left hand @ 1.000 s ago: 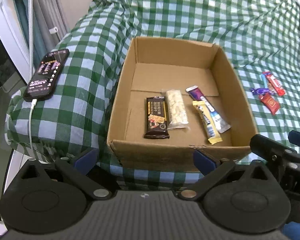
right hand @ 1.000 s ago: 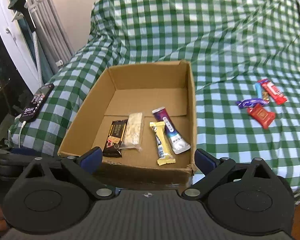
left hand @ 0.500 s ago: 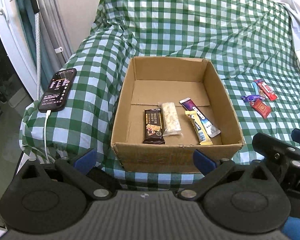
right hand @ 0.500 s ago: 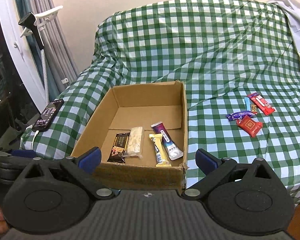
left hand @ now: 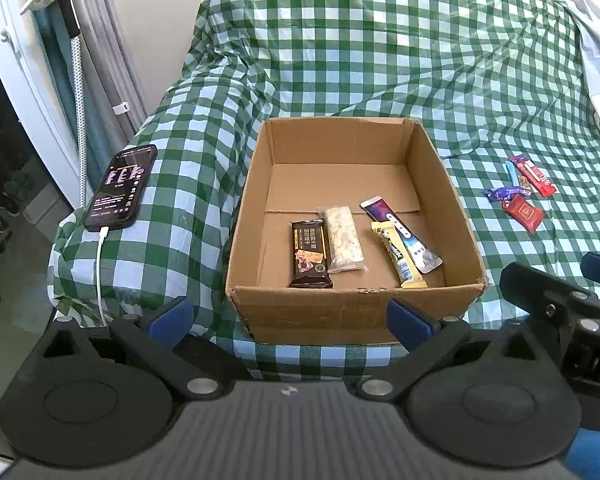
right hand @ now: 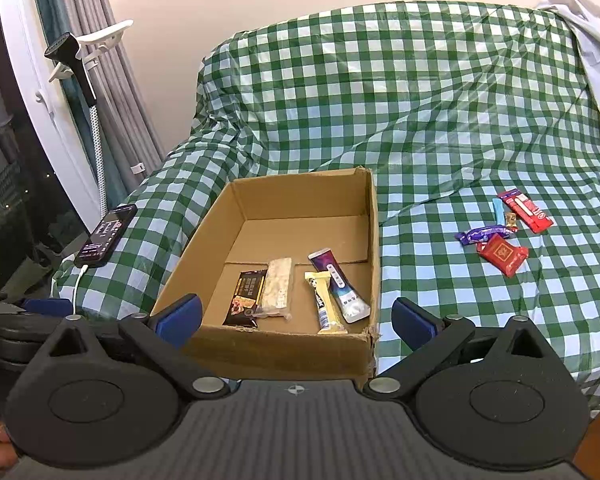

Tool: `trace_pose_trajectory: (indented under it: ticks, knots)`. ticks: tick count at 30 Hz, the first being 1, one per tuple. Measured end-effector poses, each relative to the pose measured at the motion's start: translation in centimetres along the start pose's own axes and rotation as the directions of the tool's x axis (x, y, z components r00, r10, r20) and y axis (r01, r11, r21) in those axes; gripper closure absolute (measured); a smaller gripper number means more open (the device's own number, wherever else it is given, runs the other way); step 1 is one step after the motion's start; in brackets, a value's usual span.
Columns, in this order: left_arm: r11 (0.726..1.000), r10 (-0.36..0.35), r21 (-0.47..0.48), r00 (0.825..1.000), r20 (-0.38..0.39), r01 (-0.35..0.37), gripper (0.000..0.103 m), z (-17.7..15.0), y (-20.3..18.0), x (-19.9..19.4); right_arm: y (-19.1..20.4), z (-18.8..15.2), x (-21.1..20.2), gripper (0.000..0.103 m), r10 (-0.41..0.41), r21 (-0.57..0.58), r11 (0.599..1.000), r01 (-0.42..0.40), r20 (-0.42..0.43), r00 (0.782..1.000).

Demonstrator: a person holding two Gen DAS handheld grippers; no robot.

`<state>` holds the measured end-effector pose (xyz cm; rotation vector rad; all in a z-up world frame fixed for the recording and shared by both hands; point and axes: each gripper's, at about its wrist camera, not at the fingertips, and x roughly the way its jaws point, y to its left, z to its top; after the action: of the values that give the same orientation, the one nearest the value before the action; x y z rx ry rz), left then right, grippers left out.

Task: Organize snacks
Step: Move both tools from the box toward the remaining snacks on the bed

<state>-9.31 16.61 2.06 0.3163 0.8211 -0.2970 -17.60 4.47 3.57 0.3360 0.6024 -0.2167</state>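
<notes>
An open cardboard box [left hand: 256,208] [right hand: 374,248] stands on a green checked cloth. Inside lie a dark chocolate bar [left hand: 310,254] [right hand: 247,298], a pale nut bar [left hand: 343,239] [right hand: 278,289], a yellow bar [left hand: 398,254] [right hand: 325,304] and a purple-and-white bar [left hand: 400,232] [right hand: 339,286]. A small pile of loose snacks [left hand: 520,196] [right hand: 500,232] in red, purple and blue wrappers lies on the cloth right of the box. My left gripper [left hand: 288,318] and right gripper [right hand: 296,318] are both open and empty, held in front of the box's near wall.
A black phone [left hand: 122,186] [right hand: 106,234] on a white charging cable lies on the cloth's left corner. A curtain and a stand with a black head [right hand: 70,50] are at the far left. The right gripper's body [left hand: 560,308] shows at the left view's right edge.
Both grippers have pulled back and risen, so the box and snacks look smaller and farther. Nothing on the cloth or in the box has moved. Both stay open.
</notes>
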Motion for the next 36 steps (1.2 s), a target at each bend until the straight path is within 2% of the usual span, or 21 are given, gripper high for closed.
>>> trace_pose_trajectory:
  ticks: [12, 21, 24, 31, 36]
  knots:
    - [0.997, 0.038, 0.071, 0.998, -0.043, -0.035, 0.000, 1.0, -2.3, 2.1, -2.2, -0.2, 1.9, 0.002, 0.022, 0.059, 0.998, -0.020, -0.042, 0.999]
    - [0.991, 0.040, 0.132, 0.996, -0.080, -0.029, 0.000, 3.2, -5.6, 4.3, -5.7, 0.0, 3.3, 0.002, 0.023, 0.122, 0.992, -0.017, -0.054, 0.998]
    - [0.988, 0.022, 0.157, 0.996, -0.089, -0.008, 0.000, 4.5, -7.2, 5.1, -7.7, 0.3, 3.7, 0.002, 0.005, 0.157, 0.988, 0.003, -0.050, 0.999]
    - [0.963, -0.101, 0.238, 0.987, -0.125, 0.128, 0.000, 9.2, -13.4, 8.0, -14.7, 1.4, 4.2, 0.002, -0.136, 0.235, 0.962, 0.136, -0.013, 0.991]
    - [0.923, -0.167, 0.325, 0.976, -0.140, 0.205, 0.000, 13.2, -20.3, 11.6, -21.0, 2.3, 5.1, 0.002, -0.279, 0.265, 0.926, 0.268, 0.005, 0.960]
